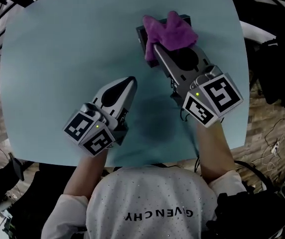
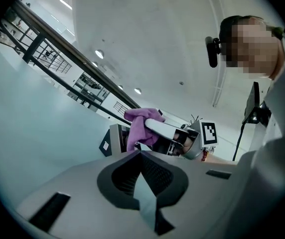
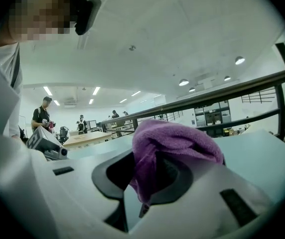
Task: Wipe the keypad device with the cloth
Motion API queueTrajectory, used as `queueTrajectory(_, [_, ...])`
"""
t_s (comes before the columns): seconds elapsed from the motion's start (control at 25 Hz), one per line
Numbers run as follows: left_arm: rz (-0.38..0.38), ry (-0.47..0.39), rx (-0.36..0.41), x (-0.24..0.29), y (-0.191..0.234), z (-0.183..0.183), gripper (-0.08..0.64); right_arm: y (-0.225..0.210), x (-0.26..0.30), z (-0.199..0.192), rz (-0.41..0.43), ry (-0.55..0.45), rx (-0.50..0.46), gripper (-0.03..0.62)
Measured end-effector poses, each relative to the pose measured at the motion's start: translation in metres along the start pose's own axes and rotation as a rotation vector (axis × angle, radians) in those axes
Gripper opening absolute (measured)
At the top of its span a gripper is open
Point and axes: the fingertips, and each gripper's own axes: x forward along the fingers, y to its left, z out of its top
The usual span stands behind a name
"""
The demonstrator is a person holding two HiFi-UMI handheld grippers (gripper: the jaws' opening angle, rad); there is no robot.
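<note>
surface: pale blue, carries the device
right gripper: jaws clamped on cloth, over device
left gripper: jaws closed, nothing between them, apart from device
keypad device: far right of surface, mostly covered
cloth: purple, bunched on top of device

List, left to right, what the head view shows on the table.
Left gripper → cloth, held by the right gripper over the keypad device; those three overlap, so no order among them.
</note>
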Motion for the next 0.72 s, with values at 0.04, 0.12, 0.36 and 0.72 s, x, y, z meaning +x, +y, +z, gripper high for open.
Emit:
queueTrajectory(0.04, [0.014,0.0,0.002,0.001,0.004,0.001,-0.007,-0.001,0.007,-0.003,0.0,0.006,-0.003,0.071])
queueTrajectory(0.12, [0.038,0.002,0.004,0.002,0.012,0.003,-0.006,-0.004,0.02,-0.009,-0.006,0.026,-0.025,0.071])
queueTrajectory(0.36, [0.044,0.014,0.02,0.011,0.029,0.01,-0.006,-0.017,0.042,-0.022,-0.014,0.066,-0.08,0.072])
queueTrajectory(0.72, [0.028,0.037,-0.024,0.028,0.042,0.001,-0.006,-0.062,0.026,-0.026,-0.096,0.031,0.025,0.072])
